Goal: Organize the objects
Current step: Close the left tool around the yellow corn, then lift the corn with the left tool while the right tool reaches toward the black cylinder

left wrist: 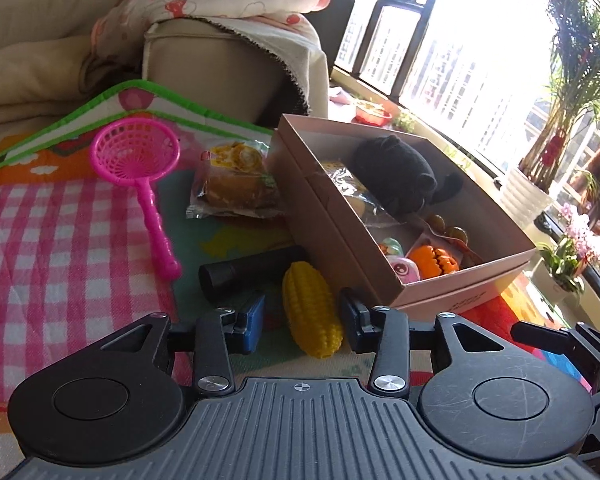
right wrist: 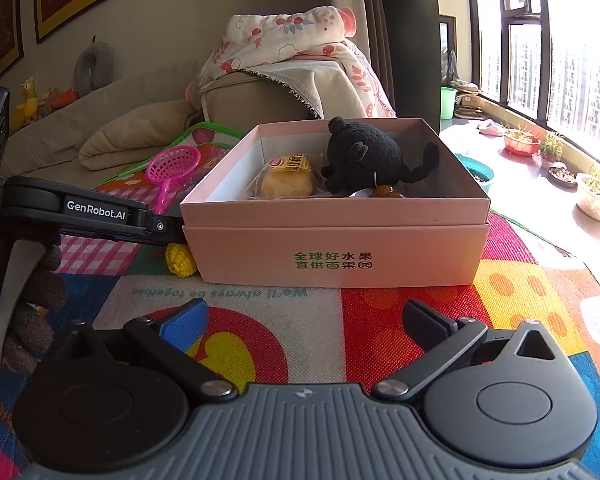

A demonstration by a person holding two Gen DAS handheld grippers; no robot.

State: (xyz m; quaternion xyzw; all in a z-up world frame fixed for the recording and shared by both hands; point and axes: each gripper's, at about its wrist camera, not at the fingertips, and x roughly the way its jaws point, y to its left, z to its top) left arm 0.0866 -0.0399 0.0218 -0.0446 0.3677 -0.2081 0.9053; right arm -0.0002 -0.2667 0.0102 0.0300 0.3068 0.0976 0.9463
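A pink cardboard box [left wrist: 340, 236] sits on the play mat and also shows in the right wrist view [right wrist: 336, 248]. It holds a black plush cat [left wrist: 400, 176], a wrapped bun [right wrist: 288, 180] and small toys. My left gripper [left wrist: 302, 320] is open, its pads either side of a yellow toy corn [left wrist: 310, 312] lying on the mat beside the box. A black cylinder [left wrist: 244, 274], a wrapped pastry [left wrist: 236, 188] and a pink toy strainer [left wrist: 140, 176] lie beyond. My right gripper [right wrist: 304, 322] is open and empty in front of the box.
A beige sofa [left wrist: 220, 60] with a floral blanket stands behind the mat. Potted plants [left wrist: 560, 120] line the window sill to the right. The left gripper's body [right wrist: 92, 212] reaches in from the left in the right wrist view.
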